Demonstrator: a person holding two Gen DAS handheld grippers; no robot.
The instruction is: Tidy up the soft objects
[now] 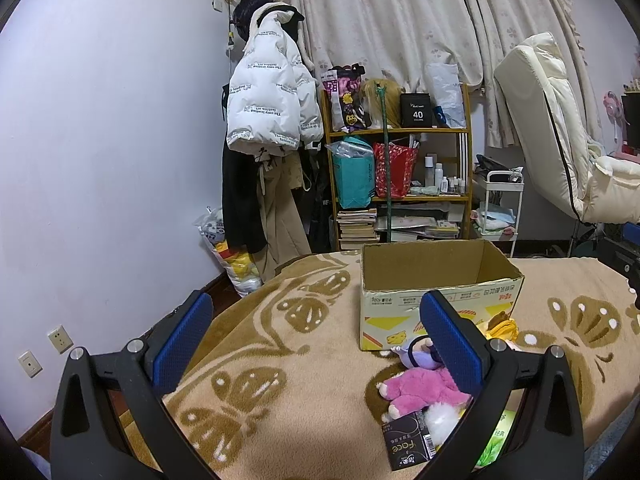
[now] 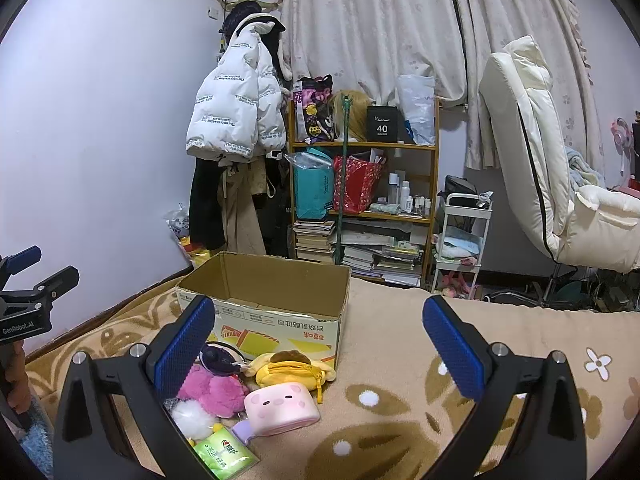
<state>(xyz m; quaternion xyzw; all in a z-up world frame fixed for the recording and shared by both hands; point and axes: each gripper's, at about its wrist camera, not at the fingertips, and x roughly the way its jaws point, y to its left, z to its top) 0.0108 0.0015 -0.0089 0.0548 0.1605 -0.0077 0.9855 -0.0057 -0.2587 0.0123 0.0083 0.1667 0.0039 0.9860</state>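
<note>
An open cardboard box (image 1: 436,280) (image 2: 276,300) stands on the beige patterned blanket (image 1: 288,360). In front of it lies a pile of soft toys: a pink plush (image 1: 420,390) (image 2: 212,392), a purple doll (image 1: 418,354), a yellow plush pouch (image 2: 290,368), a pink pig pouch (image 2: 282,406) and a white pompom (image 2: 194,418). A black "Face" pack (image 1: 412,444) and a green tissue pack (image 2: 224,454) lie beside them. My left gripper (image 1: 316,344) hovers open, left of the pile. My right gripper (image 2: 320,348) is open above the blanket, right of the pile. Nothing is held.
Beyond the bed stand a wooden shelf (image 1: 400,168) with bags and books, a white jacket (image 1: 268,96) on a rack, a small white cart (image 2: 460,236) and a cream recliner (image 2: 560,184). The left gripper body (image 2: 28,300) and a hand (image 2: 16,380) show at the right wrist view's left edge.
</note>
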